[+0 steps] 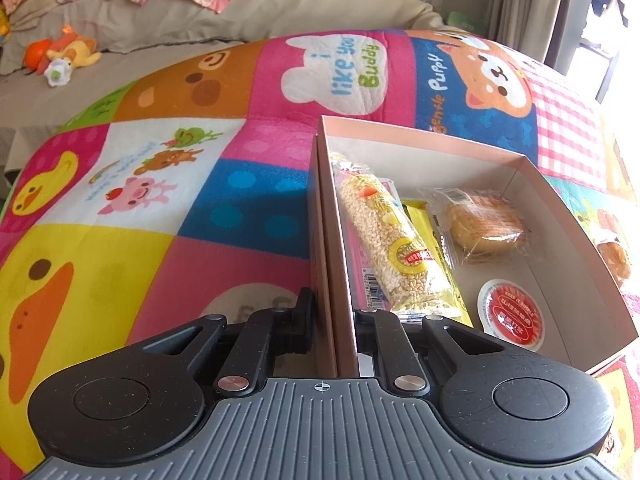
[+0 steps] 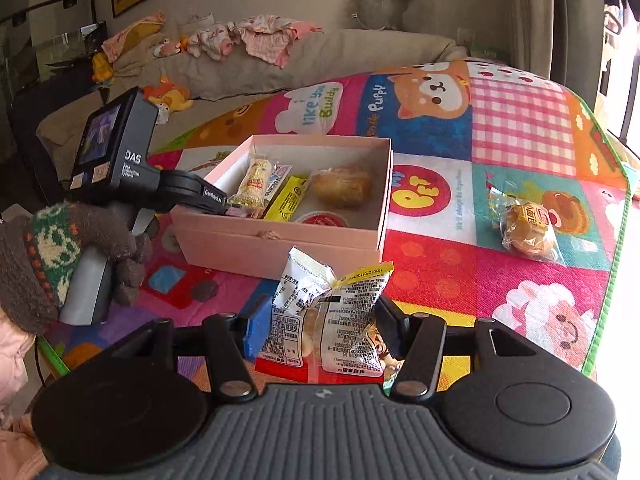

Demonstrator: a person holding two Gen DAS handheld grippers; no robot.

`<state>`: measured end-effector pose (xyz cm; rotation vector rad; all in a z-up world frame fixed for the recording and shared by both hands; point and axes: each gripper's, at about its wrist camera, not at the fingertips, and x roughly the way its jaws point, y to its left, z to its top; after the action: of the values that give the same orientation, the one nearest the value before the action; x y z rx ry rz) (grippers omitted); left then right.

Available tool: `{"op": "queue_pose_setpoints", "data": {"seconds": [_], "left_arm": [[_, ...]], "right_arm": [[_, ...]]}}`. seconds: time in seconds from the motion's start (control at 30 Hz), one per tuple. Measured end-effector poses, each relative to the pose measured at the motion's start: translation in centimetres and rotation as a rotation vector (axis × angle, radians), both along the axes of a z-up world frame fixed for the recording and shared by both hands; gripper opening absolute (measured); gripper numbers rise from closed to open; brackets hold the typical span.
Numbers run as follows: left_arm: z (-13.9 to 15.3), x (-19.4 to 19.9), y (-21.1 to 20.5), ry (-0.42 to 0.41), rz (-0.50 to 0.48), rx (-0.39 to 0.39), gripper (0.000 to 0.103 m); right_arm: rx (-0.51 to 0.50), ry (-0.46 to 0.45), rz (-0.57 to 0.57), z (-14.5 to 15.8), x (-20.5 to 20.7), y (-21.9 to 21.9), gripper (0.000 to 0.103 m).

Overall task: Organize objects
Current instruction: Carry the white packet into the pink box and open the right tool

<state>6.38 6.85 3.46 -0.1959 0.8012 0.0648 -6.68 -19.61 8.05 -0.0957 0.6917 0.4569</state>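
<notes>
Snacks fill the pink box (image 2: 280,236) on the mat (image 2: 500,280). Left tongs (image 1: 334,320) pinch its left wall; right tongs (image 2: 320,326) clamp a white packet (image 2: 328,320) at six o'clock. One pastry (image 2: 528,228) lies at three o'clock.

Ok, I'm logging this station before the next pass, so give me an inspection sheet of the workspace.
Surface: patchwork cartoon play mat.
Job's things: pink box holds a puffed-rice bar, yellow packet, wrapped pastry and red-lidded cup; another wrapped pastry lies on the mat.
Clutter: nothing seen on the mat.
Grippers: left claw clamps the box wall; right claw holds a white snack bag.
Cables: nothing seen.
Surroundings: sofa with clothes and plush toys.
</notes>
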Motion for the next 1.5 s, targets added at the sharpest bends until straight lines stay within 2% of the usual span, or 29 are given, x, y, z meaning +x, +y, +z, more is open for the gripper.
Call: {"op": "queue_pose_setpoints", "data": {"seconds": [0.27, 0.43, 0.57, 0.77, 0.93, 1.03, 1.1, 1.2, 1.4, 1.5], "left_arm": [[0.0, -0.2, 0.6, -0.001, -0.013, -0.043, 0.017], [-0.1, -0.4, 0.7, -0.008, -0.021, -0.054, 0.018], [-0.1, -0.4, 0.7, -0.011, -0.019, -0.059, 0.018], [-0.1, -0.5, 0.8, -0.015, -0.018, -0.069, 0.018], [-0.1, -0.5, 0.8, -0.017, -0.019, -0.072, 0.019], [-0.1, -0.5, 0.8, -0.017, -0.019, -0.073, 0.019], [-0.1, -0.4, 0.8, -0.017, -0.018, -0.073, 0.019], [-0.2, -0.4, 0.8, -0.016, -0.017, -0.075, 0.019], [-0.2, -0.4, 0.8, -0.017, -0.017, -0.077, 0.019], [-0.2, -0.4, 0.8, -0.017, -0.017, -0.079, 0.019]], "right_arm": [[0.014, -0.017, -0.018, 4.5, 5.5, 1.3, 0.055], [0.034, 0.0, -0.03, 5.5, 8.5, 2.3, 0.055], [0.054, 0.05, -0.019, 5.1, 10.4, 3.4, 0.055], [0.061, 0.154, 0.025, 2.1, 11.7, 6.4, 0.055], [0.128, 0.247, 0.053, 0.3, 12.6, 8.2, 0.056], [0.13, 0.246, 0.074, -0.1, 12.5, 9.1, 0.057], [0.143, 0.259, 0.099, -0.2, 12.4, 9.2, 0.065], [0.131, 0.222, 0.098, 0.3, 11.8, 8.7, 0.067], [0.081, 0.147, 0.043, 1.3, 10.6, 5.3, 0.07], [0.03, 0.115, 0.001, 1.3, 9.4, 3.1, 0.078]]}}
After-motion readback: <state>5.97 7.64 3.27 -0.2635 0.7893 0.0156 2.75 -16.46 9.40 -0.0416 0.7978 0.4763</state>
